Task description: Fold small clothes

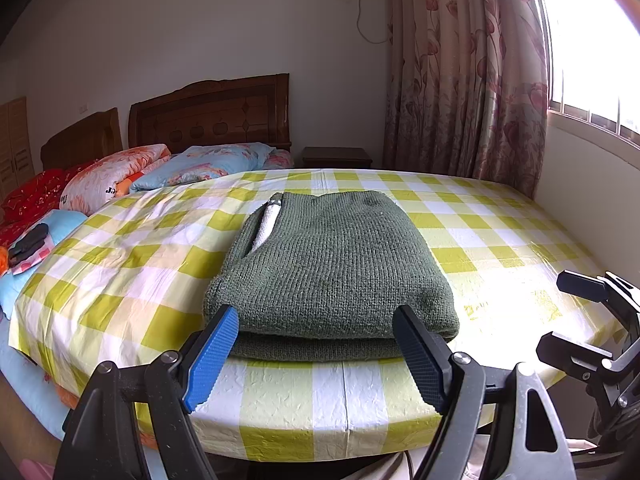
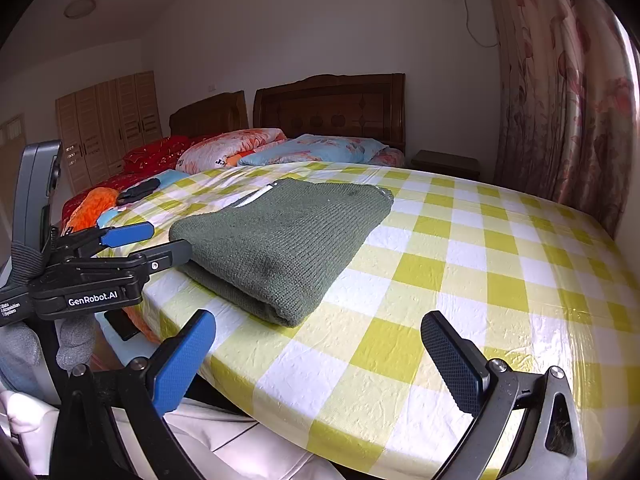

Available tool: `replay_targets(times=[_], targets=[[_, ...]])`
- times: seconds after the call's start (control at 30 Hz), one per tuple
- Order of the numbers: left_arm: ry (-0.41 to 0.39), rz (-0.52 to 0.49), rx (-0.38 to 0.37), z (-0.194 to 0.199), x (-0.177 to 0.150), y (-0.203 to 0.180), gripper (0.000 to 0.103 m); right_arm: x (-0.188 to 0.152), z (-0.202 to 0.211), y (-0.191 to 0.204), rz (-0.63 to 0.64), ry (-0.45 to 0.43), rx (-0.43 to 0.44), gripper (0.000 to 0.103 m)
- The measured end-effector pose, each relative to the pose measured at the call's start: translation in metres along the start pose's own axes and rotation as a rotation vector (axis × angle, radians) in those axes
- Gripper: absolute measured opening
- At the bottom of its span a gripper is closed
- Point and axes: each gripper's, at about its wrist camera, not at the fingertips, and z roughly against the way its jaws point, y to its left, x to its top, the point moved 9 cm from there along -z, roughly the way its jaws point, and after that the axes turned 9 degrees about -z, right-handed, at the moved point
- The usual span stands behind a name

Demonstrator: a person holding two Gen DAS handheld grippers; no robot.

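A folded green sweater (image 1: 332, 268) lies on the checked cloth (image 1: 120, 264) of the bench, close to its near edge. The left gripper (image 1: 316, 356) hangs at that edge with its fingers (image 1: 212, 360) wide apart, just in front of the sweater's fold and holding nothing. The right gripper (image 2: 320, 364) sits further along the same edge, fingers (image 2: 184, 360) also spread over bare cloth, well clear of the sweater

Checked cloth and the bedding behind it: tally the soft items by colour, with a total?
Green folded knit garment: 1
Yellow-and-white checked cloth: 1
Orange floral quilt: 1
Blue floral pillow: 1
Red bedding: 1
Total: 5
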Motion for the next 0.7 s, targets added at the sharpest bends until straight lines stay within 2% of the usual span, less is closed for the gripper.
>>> replay_targets(times=[0.7], targets=[[0.007, 0.000, -0.007, -0.0031, -0.0028, -0.0008, 0.081, -0.0004, -0.0006, 0.0001, -0.005, 0.003, 0.001, 0.103]])
